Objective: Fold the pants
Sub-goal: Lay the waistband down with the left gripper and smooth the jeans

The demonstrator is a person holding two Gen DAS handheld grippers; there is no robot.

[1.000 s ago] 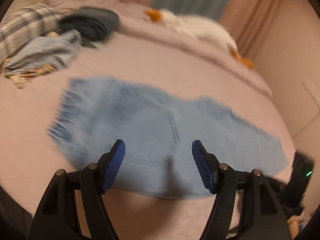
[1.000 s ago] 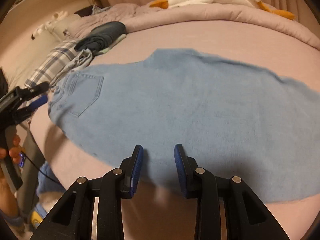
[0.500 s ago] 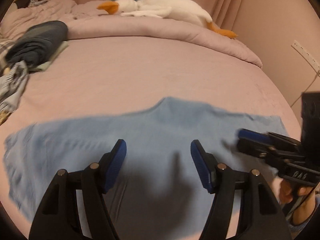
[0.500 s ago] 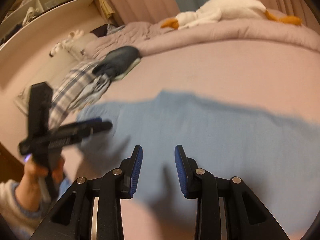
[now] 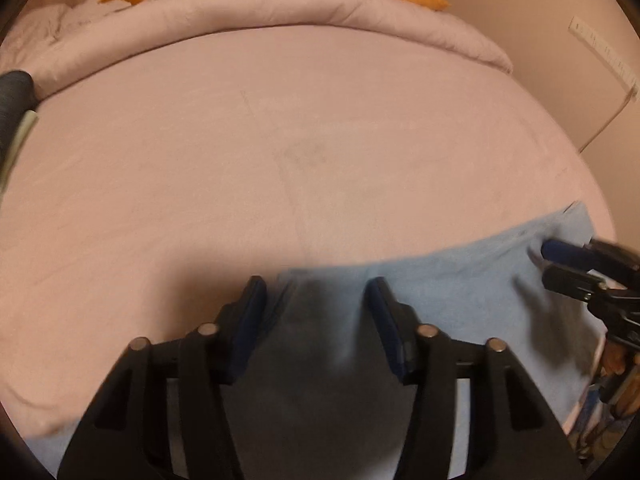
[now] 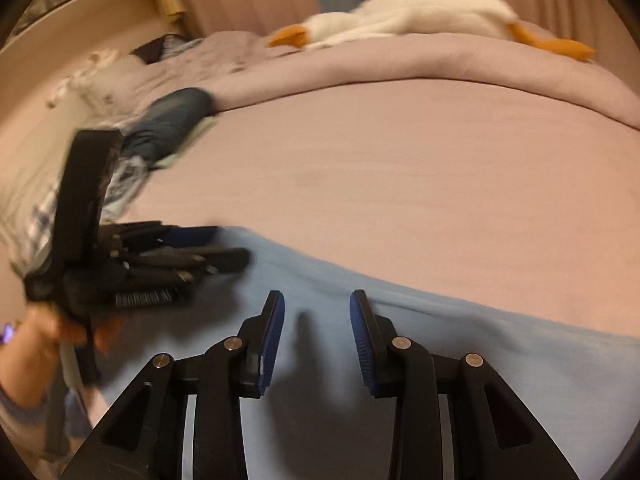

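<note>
Light blue denim pants (image 5: 460, 280) lie flat on the pink bed near its front edge; they also show in the right wrist view (image 6: 480, 360). My left gripper (image 5: 316, 300) is open and hovers low over the pants' near edge, casting a dark shadow on the cloth. My right gripper (image 6: 316, 312) is open over the pants, empty. In the left wrist view the right gripper (image 5: 560, 260) shows at the far right over the cloth. In the right wrist view the left gripper (image 6: 208, 248) shows at the left over the pants' left end.
The pink bed sheet (image 5: 280, 140) stretches beyond the pants. A rolled pink duvet (image 6: 440, 64) with a white plush goose (image 6: 400, 16) lies at the back. Folded dark clothes (image 6: 172, 120) and plaid fabric (image 6: 44, 216) sit at the back left. A wall (image 5: 560, 60) is at right.
Both grippers have dropped lower and closer to the pants' near edge. The views have swung so less of the pants shows. Both jaws stay open.
</note>
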